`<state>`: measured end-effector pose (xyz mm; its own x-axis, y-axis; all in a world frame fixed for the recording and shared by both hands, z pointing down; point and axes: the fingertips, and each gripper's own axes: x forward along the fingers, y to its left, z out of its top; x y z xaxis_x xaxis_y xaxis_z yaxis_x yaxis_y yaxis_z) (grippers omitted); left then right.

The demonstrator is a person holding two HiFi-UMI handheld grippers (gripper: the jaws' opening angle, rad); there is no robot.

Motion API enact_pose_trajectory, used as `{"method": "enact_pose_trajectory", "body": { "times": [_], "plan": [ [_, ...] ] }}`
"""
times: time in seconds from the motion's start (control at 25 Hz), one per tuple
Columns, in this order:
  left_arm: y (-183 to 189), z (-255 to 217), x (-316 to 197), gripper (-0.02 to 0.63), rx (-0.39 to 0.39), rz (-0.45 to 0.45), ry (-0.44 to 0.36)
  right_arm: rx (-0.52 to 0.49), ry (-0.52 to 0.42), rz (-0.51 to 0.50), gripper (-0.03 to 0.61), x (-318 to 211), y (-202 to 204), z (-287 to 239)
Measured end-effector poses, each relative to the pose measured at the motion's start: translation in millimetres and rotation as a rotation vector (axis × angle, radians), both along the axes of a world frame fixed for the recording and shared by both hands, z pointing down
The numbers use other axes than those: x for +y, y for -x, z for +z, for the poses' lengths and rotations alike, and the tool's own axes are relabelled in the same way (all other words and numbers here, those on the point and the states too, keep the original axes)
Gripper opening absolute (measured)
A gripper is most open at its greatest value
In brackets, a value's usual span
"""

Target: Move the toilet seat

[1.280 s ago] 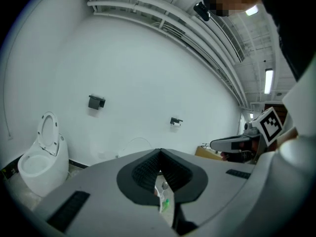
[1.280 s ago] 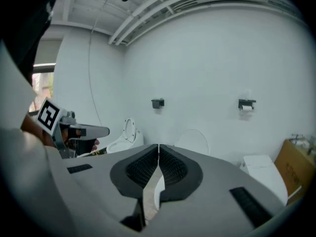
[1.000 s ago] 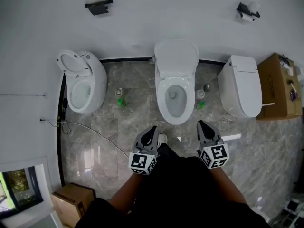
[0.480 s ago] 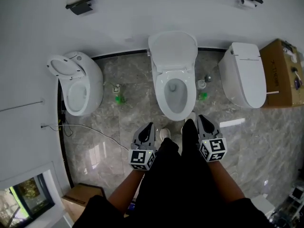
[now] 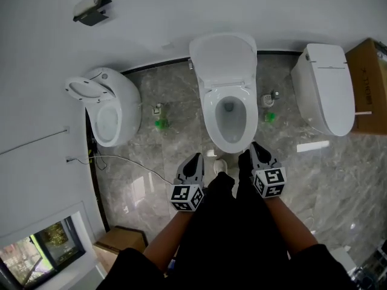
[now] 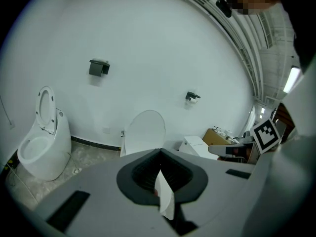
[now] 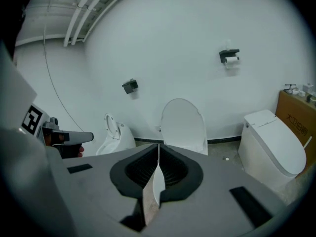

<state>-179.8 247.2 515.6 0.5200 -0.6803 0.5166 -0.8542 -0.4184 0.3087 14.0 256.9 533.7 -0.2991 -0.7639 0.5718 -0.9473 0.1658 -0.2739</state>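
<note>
**Spotter:** How much room do you have round the bowl?

**Operator:** I see the middle toilet [image 5: 225,125] backed onto the floor's far edge, where the floor [image 5: 151,156] meets the wall [image 5: 181,17]. On either side a strip of bare stone separates it from the left toilet [image 5: 121,101] and the right toilet [image 5: 329,89]. A green bottle [image 5: 161,124] stands in the left strip near the wall, and another small green thing [image 5: 269,116] stands in the right strip. A cable [image 5: 130,165] trails across the floor from the left edge. The cardboard box [image 5: 372,80] sits beyond the right toilet, well apart from me.

**Spotter:** And the seat?

**Operator:** The toilet seat [image 5: 208,110] looks flat on the bowl's rim. The lid [image 5: 224,56] stands up against the wall. I can't tell more about the hinge.

**Spotter:** Your hands?

**Operator:** I have both forearms low and forward, flanking the person's dark-clad legs [image 5: 230,222]. The left gripper [image 5: 197,157] points at the floor just left of the bowl's front. The right gripper [image 5: 254,145] sits close beside the bowl's front right edge without touching it. Both pairs of jaws are pressed together, with nothing between them.
</note>
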Motion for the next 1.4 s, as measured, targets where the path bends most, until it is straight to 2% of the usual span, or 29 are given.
{"method": "enact_pose_trajectory", "body": {
  "times": [0.16,0.28,0.52,0.76,0.92,1.04,1.24,1.4],
  "plan": [
    [-17,24,-12,0.008,-0.028,-0.038,0.046,-0.012,0.053,-0.097,0.032,-6,4,29],
    [-25,43,-24,0.008,-0.012,-0.091,0.069,-0.018,0.104,-0.123,0.032,-16,-4,56],
    [-35,120,-30,0.008,-0.043,-0.123,0.133,-0.008,0.188,-0.214,0.032,-18,-10,123],
    [-27,196,-32,0.008,-0.020,-0.121,0.169,0.019,0.242,-0.069,0.032,-22,-23,212],
    [-26,253,-20,0.008,-0.056,-0.064,0.223,0.023,0.271,-0.002,0.032,-17,-30,266],
    [-21,297,-20,0.008,-0.069,-0.052,0.235,0.063,0.252,0.049,0.032,-23,-41,301],
    [-13,350,-16,0.008,-0.099,-0.034,0.236,0.055,0.285,0.058,0.032,-13,-35,352],
    [-7,379,-13,0.008,-0.055,-0.063,0.269,0.055,0.305,0.062,0.032,-3,-38,381]
  ]
}}
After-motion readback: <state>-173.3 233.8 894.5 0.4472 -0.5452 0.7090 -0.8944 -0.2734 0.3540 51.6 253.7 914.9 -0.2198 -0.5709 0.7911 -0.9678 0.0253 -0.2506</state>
